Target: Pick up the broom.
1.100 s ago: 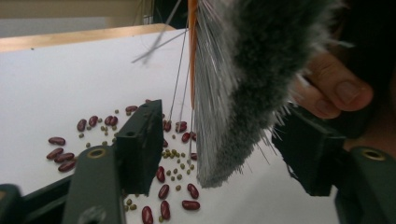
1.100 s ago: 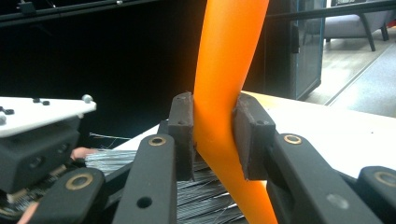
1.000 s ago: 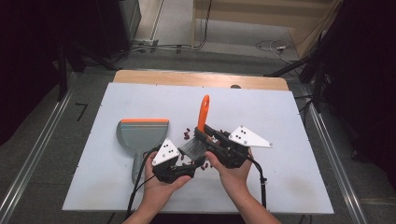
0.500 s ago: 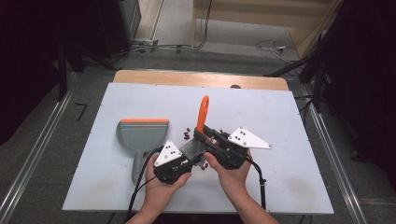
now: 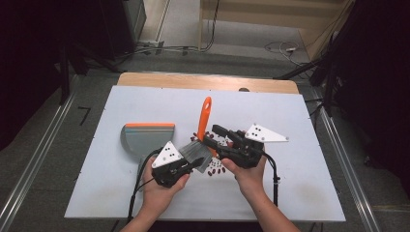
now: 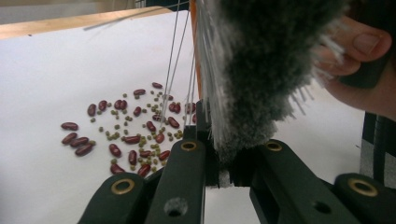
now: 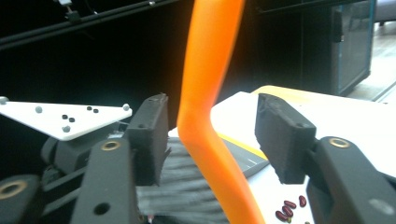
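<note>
**Brush passed from one gripper to the other**

The brush (image 5: 200,140) stands tilted over the middle of the white worktop (image 5: 121,203), its orange handle pointing up and away and its grey bristles low. The left gripper (image 5: 186,164) has its jaws shut tight on the bristle end. The right gripper (image 5: 212,140) sits on the other side with the handle between its jaws; they have just been opening and do not press on it. Both hands come in low from the near edge, close together.

Red and small green beans (image 6: 135,128) lie loose on the worktop under the brush. The dustpan (image 5: 145,137) lies just left, with nothing in it that I can see. The bristles hide some beans.
</note>
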Available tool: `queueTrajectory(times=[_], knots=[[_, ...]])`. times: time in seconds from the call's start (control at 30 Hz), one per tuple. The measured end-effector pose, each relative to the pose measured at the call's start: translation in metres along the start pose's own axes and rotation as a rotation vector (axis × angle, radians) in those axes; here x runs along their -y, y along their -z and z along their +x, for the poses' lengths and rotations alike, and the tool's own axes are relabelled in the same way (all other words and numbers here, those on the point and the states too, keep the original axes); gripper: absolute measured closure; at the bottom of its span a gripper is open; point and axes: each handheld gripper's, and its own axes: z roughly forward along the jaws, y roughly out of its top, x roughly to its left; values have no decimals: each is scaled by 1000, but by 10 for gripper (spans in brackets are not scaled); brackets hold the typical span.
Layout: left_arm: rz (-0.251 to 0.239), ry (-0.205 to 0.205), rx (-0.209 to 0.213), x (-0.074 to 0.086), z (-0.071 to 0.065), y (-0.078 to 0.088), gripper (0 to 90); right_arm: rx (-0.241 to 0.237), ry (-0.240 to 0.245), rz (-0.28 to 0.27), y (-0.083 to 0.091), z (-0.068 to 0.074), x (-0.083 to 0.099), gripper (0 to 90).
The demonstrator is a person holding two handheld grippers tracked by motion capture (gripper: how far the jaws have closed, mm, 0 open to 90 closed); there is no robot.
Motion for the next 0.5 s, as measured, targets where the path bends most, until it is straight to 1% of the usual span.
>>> queueTrajectory(times=[0.07, 0.1, 0.13, 0.17, 0.2, 0.23, 0.27, 0.3, 0.33, 0.37, 0.43, 0.47, 0.5], knots=[[-3, 1, 2, 0, 2, 2, 861, -18, 0, 1, 4, -5, -2, 416], [-6, 2, 10, -1, 4, 3, 861, -18, 0, 1, 4, -5, -2, 416], [-9, -1, 16, -1, 6, 5, 861, -28, 7, 10, 5, -7, -3, 407], [-14, -3, 23, -2, 8, 7, 861, -56, 21, 35, 6, -12, -3, 407], [-14, -6, 34, -2, 10, 9, 861, -56, 21, 35, 6, -12, -3, 407], [-18, -9, 47, -3, 12, 10, 861, -72, 25, 48, 7, -15, -3, 407], [-20, -14, 70, -3, 14, 12, 861, -88, 28, 62, 7, -18, -3, 409], [-24, -24, 96, -3, 16, 13, 861, -129, 31, 96, 6, -22, -1, 411], [-22, -35, 113, -3, 17, 14, 861, -143, 32, 114, 5, -24, -1, 412], [-19, -43, 132, -4, 18, 15, 861, -143, 32, 114, 5, -24, -1, 412], [-14, -64, 161, -4, 19, 16, 861, -182, 51, 148, 3, -25, 1, 417], [-5, -81, 196, -4, 20, 17, 861, -207, 61, 163, 1, -24, 3, 440], [-5, -81, 196, -4, 20, 17, 861, -207, 61, 163, 1, -24, 3, 440]])
